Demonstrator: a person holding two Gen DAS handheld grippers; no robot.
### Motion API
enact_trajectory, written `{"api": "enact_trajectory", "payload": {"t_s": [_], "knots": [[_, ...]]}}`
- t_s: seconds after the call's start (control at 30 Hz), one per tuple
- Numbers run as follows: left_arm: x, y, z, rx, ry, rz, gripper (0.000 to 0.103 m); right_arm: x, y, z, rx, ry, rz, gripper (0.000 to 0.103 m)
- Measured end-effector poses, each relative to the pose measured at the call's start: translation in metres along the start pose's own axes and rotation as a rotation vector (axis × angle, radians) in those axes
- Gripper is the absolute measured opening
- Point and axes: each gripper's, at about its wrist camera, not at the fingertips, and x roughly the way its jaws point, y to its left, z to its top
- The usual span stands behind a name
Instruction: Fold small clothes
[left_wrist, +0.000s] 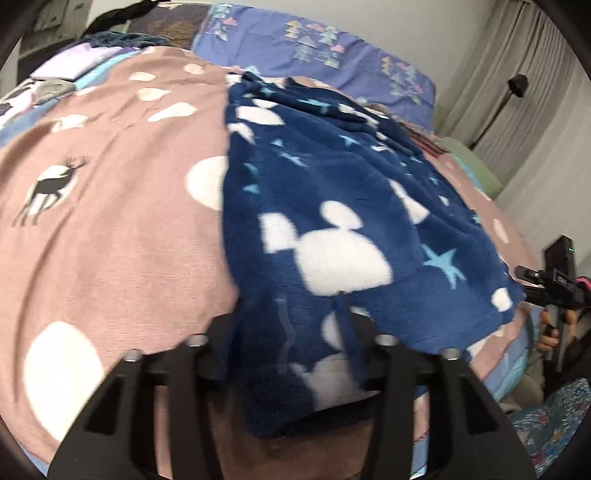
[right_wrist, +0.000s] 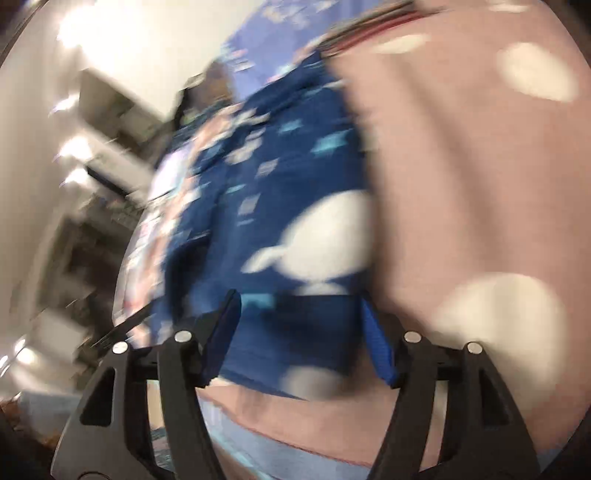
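Note:
A navy fleece garment (left_wrist: 332, 206) with white mouse-head shapes and light blue stars lies on a pink bed cover (left_wrist: 110, 229). My left gripper (left_wrist: 291, 332) stands wide open, and the garment's near edge drapes over and between its fingers. The right gripper (left_wrist: 546, 288) shows at the right edge of the left wrist view, beside the garment's right corner. In the blurred right wrist view the right gripper (right_wrist: 301, 310) is open, its blue-padded fingers astride the garment's near edge (right_wrist: 295, 332), above the pink cover (right_wrist: 480, 184).
A blue patterned pillow (left_wrist: 314, 44) lies at the head of the bed. Folded pale clothes (left_wrist: 70, 62) sit at the far left corner. Grey curtains (left_wrist: 535, 110) hang on the right. The bed edge (right_wrist: 295, 454) is just below my right gripper; shelves (right_wrist: 92, 184) blur at left.

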Motion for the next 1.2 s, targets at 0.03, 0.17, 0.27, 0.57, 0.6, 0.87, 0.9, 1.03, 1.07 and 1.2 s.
{"api": "enact_trajectory", "payload": {"t_s": [0.03,0.17,0.27,0.57,0.6,0.87,0.9,1.03,1.07,1.2], "knots": [[0.004,-0.005,0.002,0.017,0.005,0.007,0.059,0.01,0.004,0.005,-0.023,0.001,-0.012,0.067],[0.006,-0.016,0.019,0.021,0.018,0.004,0.014,0.02,0.01,0.031,0.084,-0.036,0.066,0.017],[-0.036,-0.027,0.044,0.029,-0.118,-0.037,0.013,-0.026,0.04,0.049,0.003,-0.178,0.109,0.014],[-0.18,-0.09,0.062,0.18,-0.476,-0.149,0.013,-0.162,0.126,0.02,-0.313,-0.439,0.089,0.013],[-0.192,-0.092,0.055,0.19,-0.494,-0.157,0.014,-0.179,0.127,0.007,-0.348,-0.451,0.052,0.014],[-0.151,-0.083,0.034,0.111,-0.326,-0.125,0.015,-0.146,0.087,0.008,-0.226,-0.307,-0.04,0.018],[-0.143,-0.079,0.037,0.088,-0.313,-0.126,0.015,-0.139,0.083,0.015,-0.211,-0.306,-0.03,0.018],[-0.129,-0.068,0.062,0.068,-0.314,-0.116,0.015,-0.127,0.077,0.044,-0.177,-0.329,-0.024,0.018],[-0.127,-0.066,0.068,0.068,-0.315,-0.11,0.015,-0.125,0.075,0.052,-0.17,-0.335,-0.024,0.018],[-0.105,-0.059,0.106,0.071,-0.312,-0.049,0.015,-0.109,0.067,0.099,-0.116,-0.355,-0.042,0.018]]}}
